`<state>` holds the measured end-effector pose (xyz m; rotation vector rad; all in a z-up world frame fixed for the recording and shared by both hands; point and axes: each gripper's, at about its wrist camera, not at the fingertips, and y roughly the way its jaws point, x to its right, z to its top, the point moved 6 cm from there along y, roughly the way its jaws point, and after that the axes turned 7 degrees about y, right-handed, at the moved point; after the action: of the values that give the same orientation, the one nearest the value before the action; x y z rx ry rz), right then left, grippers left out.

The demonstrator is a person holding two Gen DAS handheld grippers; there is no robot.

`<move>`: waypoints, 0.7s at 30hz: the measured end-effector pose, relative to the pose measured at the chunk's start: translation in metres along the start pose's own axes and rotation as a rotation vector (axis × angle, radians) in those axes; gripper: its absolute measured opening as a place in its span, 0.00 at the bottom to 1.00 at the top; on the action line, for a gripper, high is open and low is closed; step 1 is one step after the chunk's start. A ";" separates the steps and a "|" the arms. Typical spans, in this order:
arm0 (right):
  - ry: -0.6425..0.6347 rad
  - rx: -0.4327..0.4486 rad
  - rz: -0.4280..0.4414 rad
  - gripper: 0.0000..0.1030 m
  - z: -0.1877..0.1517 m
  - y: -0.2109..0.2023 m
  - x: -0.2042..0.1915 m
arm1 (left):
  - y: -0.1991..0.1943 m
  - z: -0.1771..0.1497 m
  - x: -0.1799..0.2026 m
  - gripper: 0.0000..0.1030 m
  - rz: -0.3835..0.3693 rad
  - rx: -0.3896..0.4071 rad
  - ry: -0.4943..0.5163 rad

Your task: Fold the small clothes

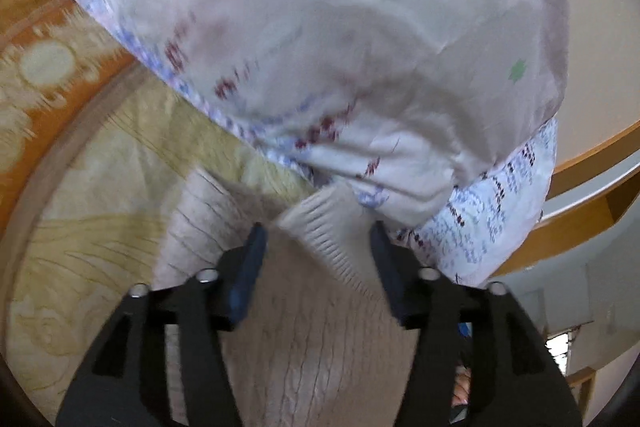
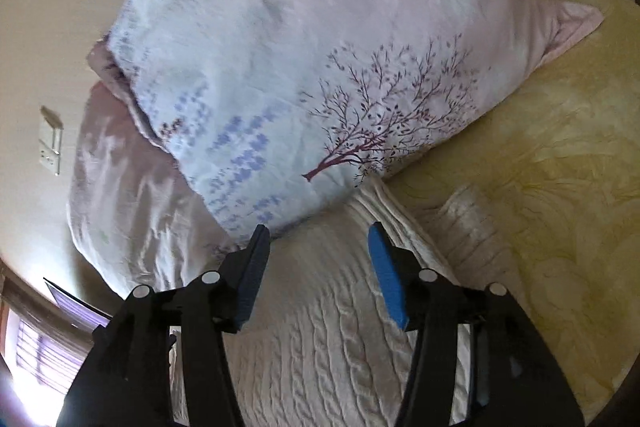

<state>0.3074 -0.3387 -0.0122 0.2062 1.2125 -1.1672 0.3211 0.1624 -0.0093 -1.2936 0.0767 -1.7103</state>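
A pale pink cable-knit sweater (image 1: 304,327) lies on the bed below my left gripper (image 1: 318,227). Its ribbed hem or cuff (image 1: 328,231) rises between the two open fingers, which do not pinch it. In the right wrist view the same sweater (image 2: 320,327) spreads under my right gripper (image 2: 318,229), which is open and empty just above the knit. The sweater's ribbed edge (image 2: 384,203) lies against the pillows.
A white and blue printed pillow (image 1: 340,39) fills the space ahead of the left gripper; it also shows in the right wrist view (image 2: 280,75) with a pink pillow (image 2: 132,195) behind it. A yellow patterned bedspread (image 2: 560,155) covers the bed. A wooden bed frame (image 1: 592,155) runs at the right.
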 end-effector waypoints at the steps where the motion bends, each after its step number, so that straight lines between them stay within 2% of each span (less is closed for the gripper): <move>1: -0.011 0.010 0.002 0.52 -0.001 -0.007 -0.001 | -0.009 -0.001 0.000 0.55 0.005 0.005 0.013; 5: -0.100 0.048 -0.058 0.50 -0.010 -0.042 0.007 | -0.028 -0.015 0.001 0.47 0.070 -0.023 0.116; 7: -0.142 0.039 -0.109 0.45 -0.019 -0.056 0.016 | -0.036 -0.025 0.000 0.44 0.109 -0.048 0.173; 11: -0.194 -0.009 -0.172 0.38 -0.038 -0.062 0.032 | -0.042 -0.047 0.000 0.44 0.155 -0.100 0.264; 15: -0.218 -0.025 -0.234 0.38 -0.048 -0.063 0.047 | -0.041 -0.068 0.001 0.44 0.200 -0.140 0.344; 16: -0.226 -0.030 -0.245 0.34 -0.051 -0.064 0.050 | -0.040 -0.071 0.000 0.44 0.205 -0.147 0.351; 17: -0.234 -0.035 -0.258 0.26 -0.053 -0.063 0.053 | -0.039 -0.074 0.000 0.44 0.214 -0.154 0.359; 19: -0.259 -0.048 -0.290 0.17 -0.060 -0.063 0.057 | -0.036 -0.080 -0.002 0.37 0.242 -0.168 0.379; 21: -0.286 -0.037 -0.294 0.12 -0.063 -0.066 0.056 | -0.035 -0.084 -0.003 0.25 0.253 -0.174 0.394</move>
<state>0.2115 -0.3588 -0.0542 -0.1690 1.0311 -1.3747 0.2342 0.1449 -0.0286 -1.0015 0.6051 -1.7409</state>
